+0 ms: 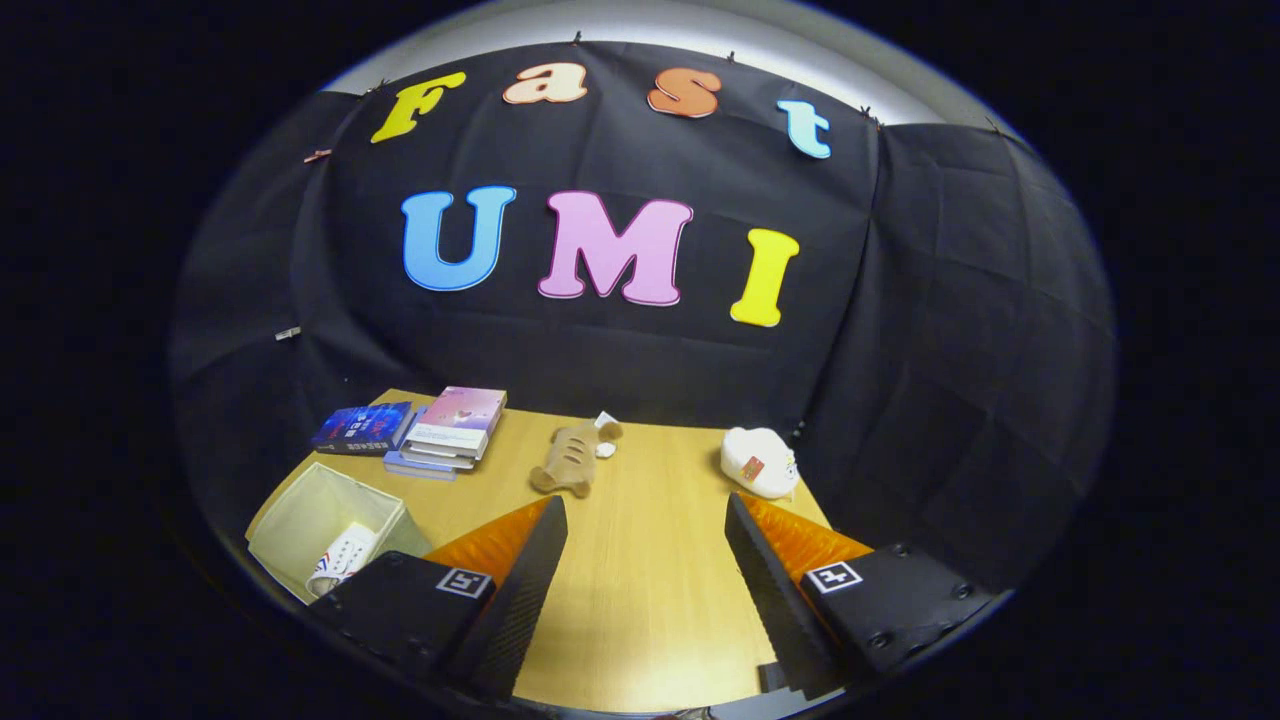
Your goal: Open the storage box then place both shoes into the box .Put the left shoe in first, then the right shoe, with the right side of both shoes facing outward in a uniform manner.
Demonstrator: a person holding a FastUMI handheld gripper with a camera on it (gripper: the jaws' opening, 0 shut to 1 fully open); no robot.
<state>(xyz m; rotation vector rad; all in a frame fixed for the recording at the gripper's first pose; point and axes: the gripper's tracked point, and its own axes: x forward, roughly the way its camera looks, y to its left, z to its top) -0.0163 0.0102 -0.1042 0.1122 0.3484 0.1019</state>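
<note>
Your storage box sits open beside the left finger, at the table's near-left corner, with what looks like one shoe inside, half hidden by the finger. Your gripper hangs spread wide above bare wood, holding nothing. Judging by that, the left shoe is in and the right one comes next; I can't place it. Beyond the fingers lie books, a tan plush toy and a white plush toy.

Shoe inside open box

Hand-held gripper: 2 square-marker tags, screws
</note>
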